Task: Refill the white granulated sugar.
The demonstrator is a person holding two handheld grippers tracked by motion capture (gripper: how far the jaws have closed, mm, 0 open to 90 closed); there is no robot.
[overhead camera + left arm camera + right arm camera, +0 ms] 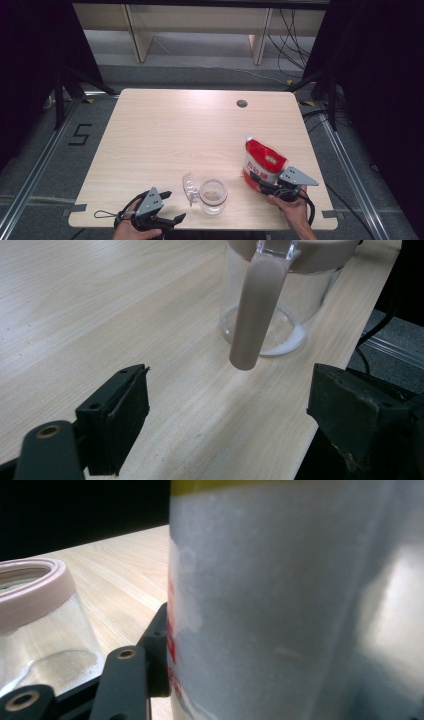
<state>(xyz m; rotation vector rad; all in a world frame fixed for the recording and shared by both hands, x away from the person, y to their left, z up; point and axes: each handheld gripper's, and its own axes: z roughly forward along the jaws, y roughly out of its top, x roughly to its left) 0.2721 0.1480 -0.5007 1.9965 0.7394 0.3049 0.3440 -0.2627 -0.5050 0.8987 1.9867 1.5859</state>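
A clear glass jar (213, 196) with a pinkish rim stands near the table's front edge, its hinged clear lid (190, 186) swung open to the left. A little white powder lies on the jar's bottom (280, 335), and a pinkish clasp (255, 315) hangs down its side. To the right, a red-and-white pouch (262, 162) stands tilted, with my right gripper (261, 184) shut on its lower part. In the right gripper view the pouch (280, 605) presses against the left finger (152, 650), and the jar (40, 625) sits beside it. My left gripper (175, 205) rests open left of the jar, nothing between its jaws (225, 390).
The wooden table (165, 130) has a round cable hole (242, 103) at the back right. Its front edge runs just below the jar and both hands. Cables (295, 35) and wooden legs (137, 35) lie on the floor beyond.
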